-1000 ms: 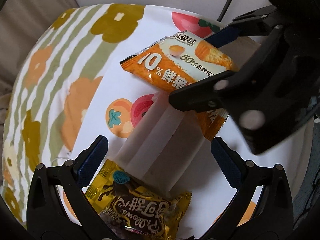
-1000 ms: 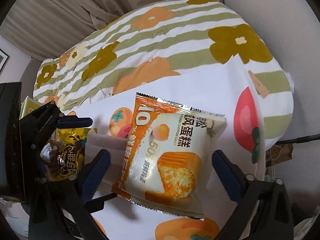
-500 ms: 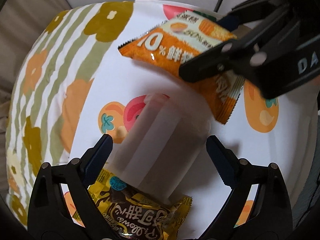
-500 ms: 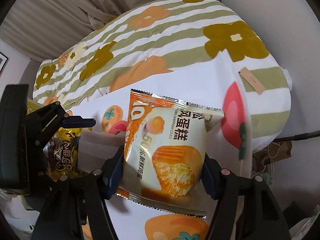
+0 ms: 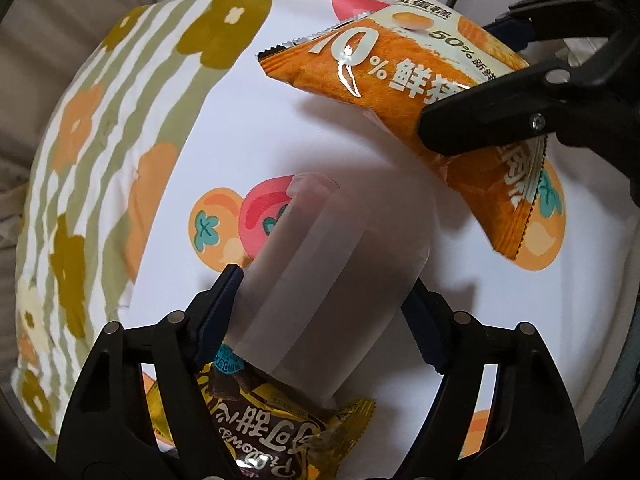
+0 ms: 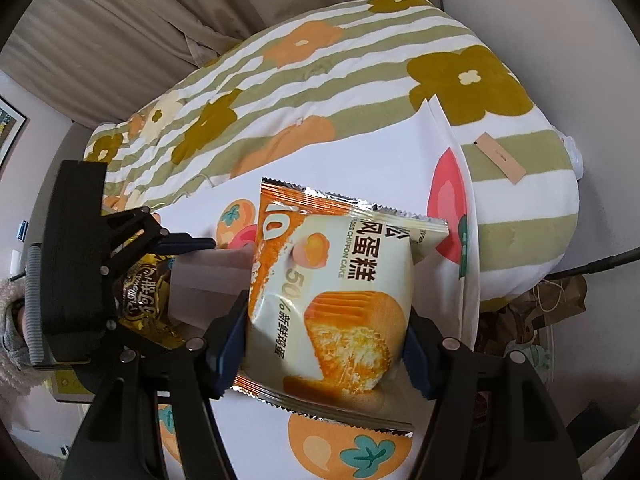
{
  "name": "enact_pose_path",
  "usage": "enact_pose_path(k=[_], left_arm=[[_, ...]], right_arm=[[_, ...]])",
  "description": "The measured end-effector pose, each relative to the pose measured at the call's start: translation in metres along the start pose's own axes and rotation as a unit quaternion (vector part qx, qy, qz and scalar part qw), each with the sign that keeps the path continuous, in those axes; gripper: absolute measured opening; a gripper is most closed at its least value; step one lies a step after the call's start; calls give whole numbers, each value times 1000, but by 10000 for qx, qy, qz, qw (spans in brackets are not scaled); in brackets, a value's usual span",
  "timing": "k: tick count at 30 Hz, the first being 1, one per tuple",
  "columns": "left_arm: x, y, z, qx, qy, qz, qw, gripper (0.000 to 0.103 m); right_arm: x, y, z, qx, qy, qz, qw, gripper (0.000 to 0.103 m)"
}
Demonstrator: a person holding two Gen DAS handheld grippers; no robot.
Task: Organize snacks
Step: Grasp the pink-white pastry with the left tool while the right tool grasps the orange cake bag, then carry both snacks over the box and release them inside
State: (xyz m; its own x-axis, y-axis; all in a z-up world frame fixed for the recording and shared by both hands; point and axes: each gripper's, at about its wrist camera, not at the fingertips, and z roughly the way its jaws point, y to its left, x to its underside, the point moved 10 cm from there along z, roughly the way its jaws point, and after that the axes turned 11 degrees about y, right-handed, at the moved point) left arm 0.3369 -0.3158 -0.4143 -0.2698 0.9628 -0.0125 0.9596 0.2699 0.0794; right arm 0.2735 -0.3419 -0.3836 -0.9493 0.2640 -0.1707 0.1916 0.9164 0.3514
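From the left wrist view, the left tongs [image 5: 320,308] are seen closing on a translucent white pouch [image 5: 320,264], whose lower end lies over a yellow chocolate packet [image 5: 280,432] marked "Pillows". It should be squeezed gently.

From the right wrist view, the right tongs [image 6: 324,340] are clenched on the chiffon cake packet [image 6: 332,292], right of the pouch, reading "CHIFFON CAKE" and "50%".
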Motion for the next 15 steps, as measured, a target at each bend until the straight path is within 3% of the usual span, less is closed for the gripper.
enact_pose_path(k=[9, 15], left_arm=[[-1, 0, -44, -140, -342, -631, 9973, 74], [4, 12, -93, -412, -760, -1245, 9884, 74]], right_arm=[[0, 14, -30, -124, -248, -230, 9994, 62], [-3, 32, -69, -158, -517, -558, 9970, 62]])
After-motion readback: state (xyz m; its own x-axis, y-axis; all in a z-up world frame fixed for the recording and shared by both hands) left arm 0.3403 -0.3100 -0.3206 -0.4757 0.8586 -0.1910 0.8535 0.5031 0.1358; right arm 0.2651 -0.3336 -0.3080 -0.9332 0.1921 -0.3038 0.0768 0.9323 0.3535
